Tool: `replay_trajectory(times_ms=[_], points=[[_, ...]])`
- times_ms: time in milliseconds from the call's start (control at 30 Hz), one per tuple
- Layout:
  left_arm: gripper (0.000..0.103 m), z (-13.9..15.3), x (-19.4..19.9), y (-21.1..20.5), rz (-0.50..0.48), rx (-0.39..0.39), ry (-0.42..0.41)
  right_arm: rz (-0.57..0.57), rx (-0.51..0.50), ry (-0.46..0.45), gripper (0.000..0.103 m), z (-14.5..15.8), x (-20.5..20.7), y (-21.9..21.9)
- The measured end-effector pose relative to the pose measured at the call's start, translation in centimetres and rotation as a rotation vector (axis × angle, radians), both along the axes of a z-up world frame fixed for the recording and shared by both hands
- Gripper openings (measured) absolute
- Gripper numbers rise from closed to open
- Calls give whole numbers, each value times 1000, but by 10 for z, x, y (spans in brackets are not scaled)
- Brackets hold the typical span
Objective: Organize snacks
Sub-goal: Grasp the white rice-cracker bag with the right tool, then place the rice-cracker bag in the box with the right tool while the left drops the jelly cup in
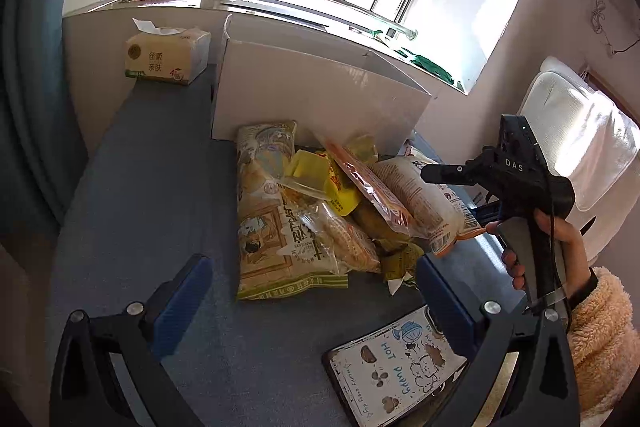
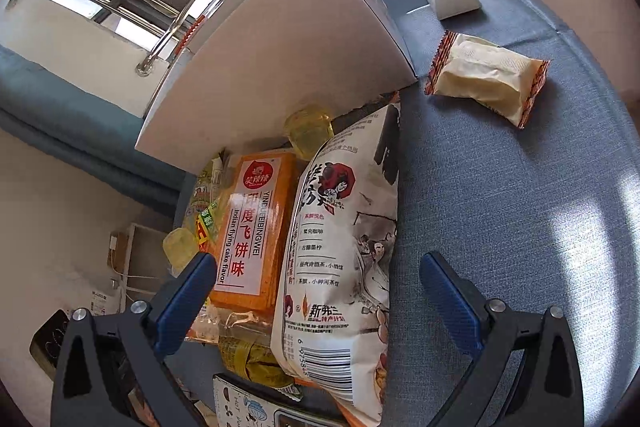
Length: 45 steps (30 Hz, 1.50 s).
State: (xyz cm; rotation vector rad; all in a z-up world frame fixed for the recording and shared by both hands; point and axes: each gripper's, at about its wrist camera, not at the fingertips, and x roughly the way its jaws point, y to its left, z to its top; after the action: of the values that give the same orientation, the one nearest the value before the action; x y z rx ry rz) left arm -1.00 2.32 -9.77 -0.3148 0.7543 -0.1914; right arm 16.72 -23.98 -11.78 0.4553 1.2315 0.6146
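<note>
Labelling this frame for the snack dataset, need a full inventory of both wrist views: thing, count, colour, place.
white cardboard box: 1, white, back of the blue surface, behind the snack pile
tissue pack: 1, cream and white, far left, beside the box
large snack bag: 1, cream with green trim, left of the pile
flying cake pack: 1, orange, middle of the pile
white snack bag: 1, white with black and red print, right of the pile
jelly cups: at least 2, pale yellow, in the pile
small wrapped pastry: 1, cream with orange edges, alone on the right
phone: 1, cartoon case, near edge
left gripper: open, over the pile
right gripper: open, over the pile
</note>
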Motion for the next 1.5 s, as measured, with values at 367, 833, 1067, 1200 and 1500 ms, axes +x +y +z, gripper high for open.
replay_trajectory(times_ms=[367,833,1067,1200,1500], points=[[103,-1,8,-1,-1,18,17,13,-76,-120,39,15,-19,-5],[102,10,96,-19,-63,302,62,-99,100,-186,39,50,-88,-59],[58,-6,118,-41,-140,400,93,-125,128,-156,39,41,-88,-71],[37,-4,113,-38,-161,338,80,-112,124,-158,40,40,-88,-69],[36,33,85,-16,-109,218,-59,-91,142,-179,40,44,-86,-57]])
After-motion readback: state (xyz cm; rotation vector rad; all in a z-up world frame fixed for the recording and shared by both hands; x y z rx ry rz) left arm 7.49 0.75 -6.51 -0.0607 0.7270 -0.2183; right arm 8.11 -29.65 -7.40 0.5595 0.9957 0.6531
